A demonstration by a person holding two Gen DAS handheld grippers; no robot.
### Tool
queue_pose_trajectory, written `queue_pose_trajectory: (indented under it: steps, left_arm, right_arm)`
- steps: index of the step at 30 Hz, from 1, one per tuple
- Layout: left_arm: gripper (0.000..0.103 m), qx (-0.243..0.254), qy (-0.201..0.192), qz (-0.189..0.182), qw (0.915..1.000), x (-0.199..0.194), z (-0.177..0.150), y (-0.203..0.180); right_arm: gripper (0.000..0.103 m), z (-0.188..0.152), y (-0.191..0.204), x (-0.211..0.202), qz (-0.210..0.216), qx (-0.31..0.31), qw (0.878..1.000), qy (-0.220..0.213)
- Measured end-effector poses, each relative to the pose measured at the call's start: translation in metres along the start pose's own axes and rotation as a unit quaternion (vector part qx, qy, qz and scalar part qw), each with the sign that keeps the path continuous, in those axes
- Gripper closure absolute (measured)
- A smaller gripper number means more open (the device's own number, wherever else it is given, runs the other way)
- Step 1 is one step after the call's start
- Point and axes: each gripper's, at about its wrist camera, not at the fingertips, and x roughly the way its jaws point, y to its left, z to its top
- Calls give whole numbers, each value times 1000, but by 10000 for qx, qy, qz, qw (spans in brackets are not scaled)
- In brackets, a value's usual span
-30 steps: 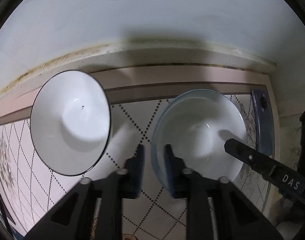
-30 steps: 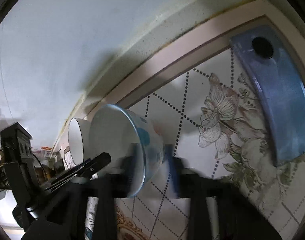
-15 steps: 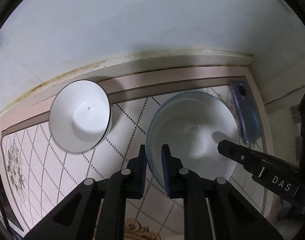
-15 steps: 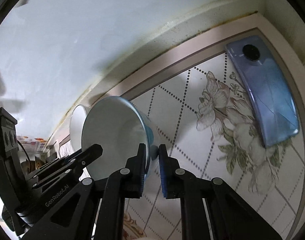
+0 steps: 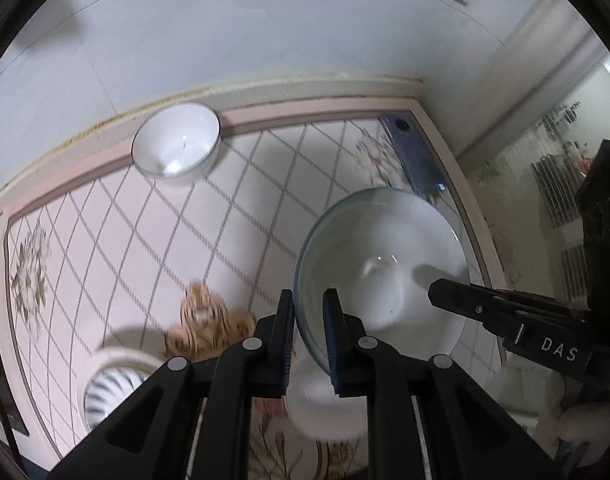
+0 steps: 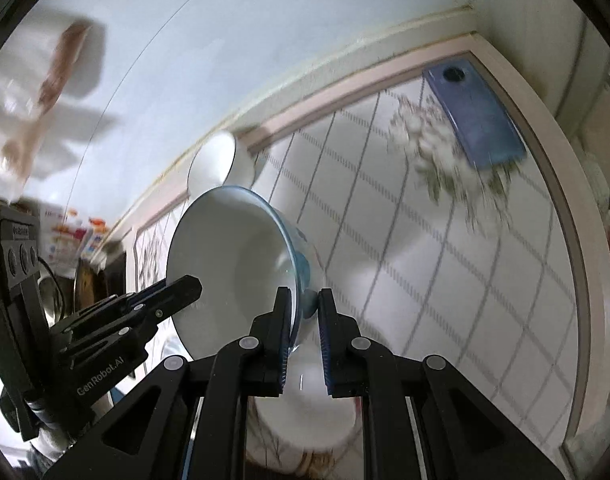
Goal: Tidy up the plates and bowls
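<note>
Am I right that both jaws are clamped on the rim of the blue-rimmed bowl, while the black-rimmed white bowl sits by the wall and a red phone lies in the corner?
Nearly: the phone is blue-purple, not red, as the right wrist view shows. The rest holds: the left gripper and right gripper both clamp the blue-rimmed bowl, and the black-rimmed white bowl sits by the wall.

My blue-rimmed white bowl (image 5: 381, 264) hangs tilted above the tabletop, pinched at opposite rims. A dark-rimmed white bowl (image 5: 176, 141) sits upright at ten o'clock.
</note>
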Motion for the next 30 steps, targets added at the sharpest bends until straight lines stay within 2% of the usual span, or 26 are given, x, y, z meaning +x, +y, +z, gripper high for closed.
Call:
queue_pose_trajectory:
  steps: [5,11,19,30]
  left_arm:
    - [91,55,149,-72,9998,-4,-36,1]
    - [91,71,451,11,9990,18,-64,4]
    - [91,118,651,100,9978,40,-76,7]
    - [91,248,831,299,9958,50,-81,3]
  right_arm:
    - [88,-50,3,-13,-56,-50,9998,169]
    - [88,-87,-5,5,-210,-63,9988,446]
    - [88,-101,-12,31,-418,-95,9965,718]
    - [88,-102,-15,46,-593,-166,9935,956]
